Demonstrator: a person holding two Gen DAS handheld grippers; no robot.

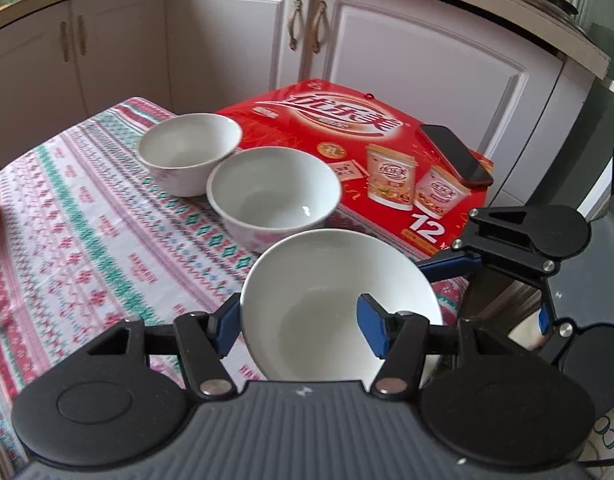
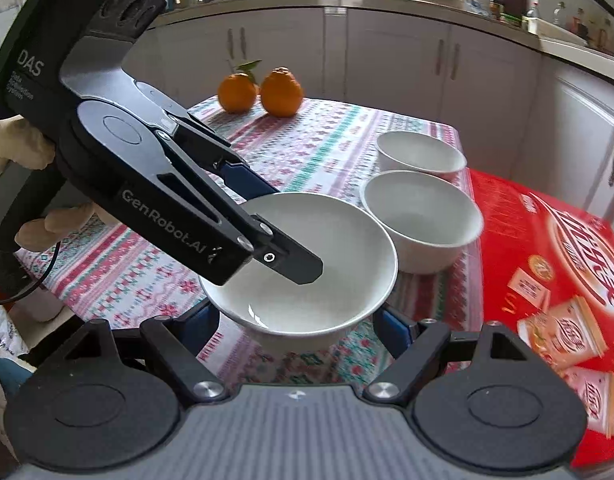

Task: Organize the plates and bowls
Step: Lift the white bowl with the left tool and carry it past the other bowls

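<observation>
My left gripper (image 1: 299,330) is shut on a shallow white bowl (image 1: 327,280), with one blue pad outside the near wall and the other inside. The bowl hangs a little above the patterned tablecloth (image 1: 87,220). In the right wrist view the left gripper (image 2: 283,228) reaches in from the upper left, one finger inside that bowl (image 2: 339,240). My right gripper (image 2: 299,326) is open, its pads flanking the bowl's lower part; I cannot tell whether they touch it. Two deeper white bowls (image 1: 275,192) (image 1: 189,146) stand side by side on the cloth beyond.
A red carton (image 1: 347,128) lies at the table's right end with a dark phone (image 1: 455,156) on top. Two oranges (image 2: 237,92) (image 2: 281,92) sit at the far edge. White cabinets (image 1: 387,40) stand close behind. A gloved hand (image 2: 19,148) holds the left gripper.
</observation>
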